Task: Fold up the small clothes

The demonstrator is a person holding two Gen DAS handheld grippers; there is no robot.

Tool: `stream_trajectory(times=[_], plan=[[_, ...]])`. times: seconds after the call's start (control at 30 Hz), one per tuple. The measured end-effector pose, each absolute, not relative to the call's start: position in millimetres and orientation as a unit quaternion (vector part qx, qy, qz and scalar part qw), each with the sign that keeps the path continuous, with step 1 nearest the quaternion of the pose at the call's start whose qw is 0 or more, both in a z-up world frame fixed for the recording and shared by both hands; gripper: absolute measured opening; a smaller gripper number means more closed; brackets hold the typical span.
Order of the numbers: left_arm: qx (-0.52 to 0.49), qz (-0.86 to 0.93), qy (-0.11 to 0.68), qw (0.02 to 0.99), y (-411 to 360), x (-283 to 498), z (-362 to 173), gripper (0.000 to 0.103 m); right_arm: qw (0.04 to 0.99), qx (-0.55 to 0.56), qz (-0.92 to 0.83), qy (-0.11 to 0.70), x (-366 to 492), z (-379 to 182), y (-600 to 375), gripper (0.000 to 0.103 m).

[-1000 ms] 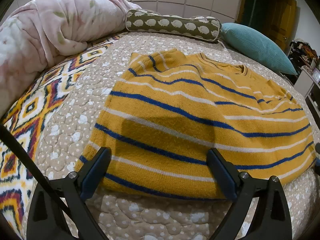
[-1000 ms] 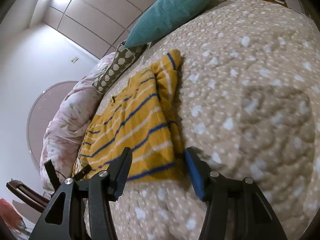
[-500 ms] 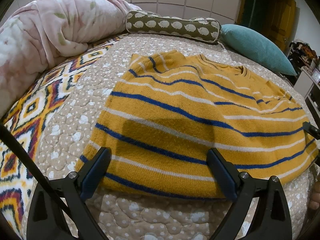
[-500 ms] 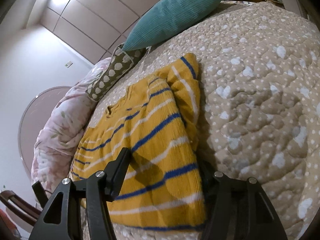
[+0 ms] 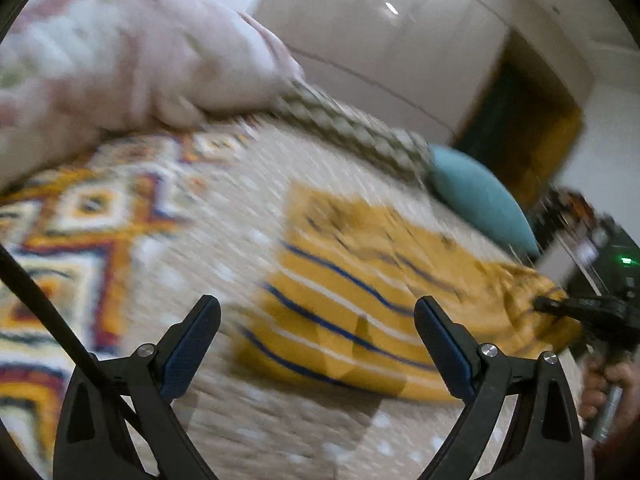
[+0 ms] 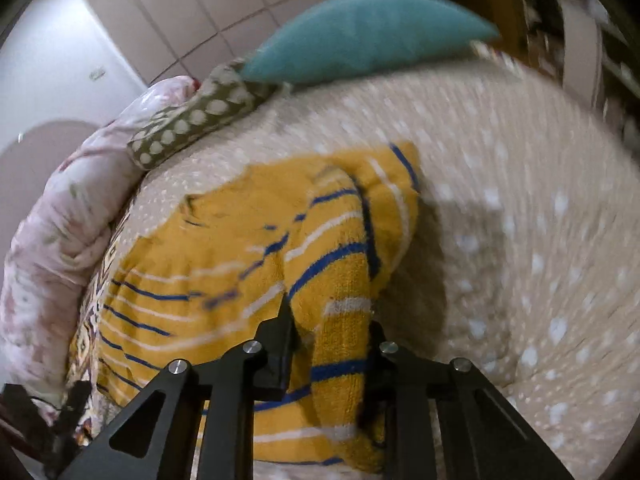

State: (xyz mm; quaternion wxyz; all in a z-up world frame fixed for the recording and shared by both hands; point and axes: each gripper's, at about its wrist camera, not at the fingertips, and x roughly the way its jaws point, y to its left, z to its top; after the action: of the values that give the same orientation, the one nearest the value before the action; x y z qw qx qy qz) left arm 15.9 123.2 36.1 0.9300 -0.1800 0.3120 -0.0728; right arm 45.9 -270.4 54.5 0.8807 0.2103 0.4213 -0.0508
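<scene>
Bed (image 6: 520, 240): quilted, dotted cover; pillow (image 6: 360, 36) at head. Sweater (image 6: 208, 264): yellow, blue-striped, lying on bed, near corner bunched and lifted. My right tongs (image 6: 332, 336): jaws just closed, clenched on that sweater corner. My left tongs (image 5: 316, 344): jaws wide, released, nothing between, poised above sweater hem.

A bed under a dotted beige quilt (image 6: 520, 208) carries a teal pillow (image 6: 360, 36), before pale panelled walls (image 6: 224, 4).
</scene>
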Motion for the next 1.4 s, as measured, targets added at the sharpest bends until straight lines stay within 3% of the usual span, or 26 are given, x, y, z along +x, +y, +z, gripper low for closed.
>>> stream_trajectory(times=[0.07,0.2,0.43,0.53,0.6,0.63,0.67,0.87,0.93,1.0,1.07,1.13,1.27,1.4], plan=[[-0.174,-0.018,0.289,0.941,145.9,13.2,45.2,0.097,0.893,0.176,-0.032,0.414,58.4,80.4,-233.8,0.014],[-0.189,0.056,0.283,0.939,189.6,16.2,44.7,0.097,0.902,0.105,0.025,0.417,85.6,106.8,-141.9,0.013],[-0.289,0.086,0.295,0.906,248.6,22.1,27.7,0.097,0.87,0.039,0.105,0.48,135.5,59.9,-7.1,0.013],[-0.304,0.087,0.304,0.898,256.3,25.7,21.8,0.097,0.856,-0.002,0.099,0.507,147.1,29.3,20.1,0.02],[-0.311,0.084,0.305,0.896,255.8,17.5,20.9,0.097,0.861,-0.001,0.113,0.496,141.0,30.4,25.8,0.043],[-0.317,0.081,0.305,0.894,257.6,18.2,20.3,0.097,0.857,0.011,0.142,0.495,136.8,35.5,26.7,0.064],[-0.321,0.08,0.304,0.893,258.5,17.8,19.6,0.097,0.855,0.023,0.166,0.49,132.5,41.4,25.9,0.069],[-0.337,0.064,0.306,0.888,254.5,18.4,16.3,0.097,0.856,0.076,0.237,0.453,108.7,78.9,4.3,0.068],[-0.337,0.047,0.309,0.888,249.2,19.0,16.6,0.097,0.869,0.078,0.219,0.437,99.4,86.8,-9.0,0.066],[-0.336,0.022,0.314,0.888,240.3,21.9,16.3,0.097,0.879,0.064,0.192,0.432,98.7,86.8,-17.2,0.053],[-0.328,0.008,0.316,0.89,232.1,23.4,17.2,0.097,0.883,0.032,0.163,0.44,95.0,79.6,-22.7,0.026],[-0.322,0.002,0.313,0.893,227.3,22.7,18.9,0.097,0.876,0.008,0.153,0.458,96.7,63.7,-21.1,0.019],[-0.342,-0.021,0.312,0.886,228.0,24.1,15.8,0.097,0.826,0.06,0.231,0.511,93.2,24.3,-10.7,0.013],[-0.344,-0.045,0.32,0.881,222.4,28.4,13.9,0.096,0.784,0.012,0.275,0.556,68.7,-10.0,24.9,0.013]])
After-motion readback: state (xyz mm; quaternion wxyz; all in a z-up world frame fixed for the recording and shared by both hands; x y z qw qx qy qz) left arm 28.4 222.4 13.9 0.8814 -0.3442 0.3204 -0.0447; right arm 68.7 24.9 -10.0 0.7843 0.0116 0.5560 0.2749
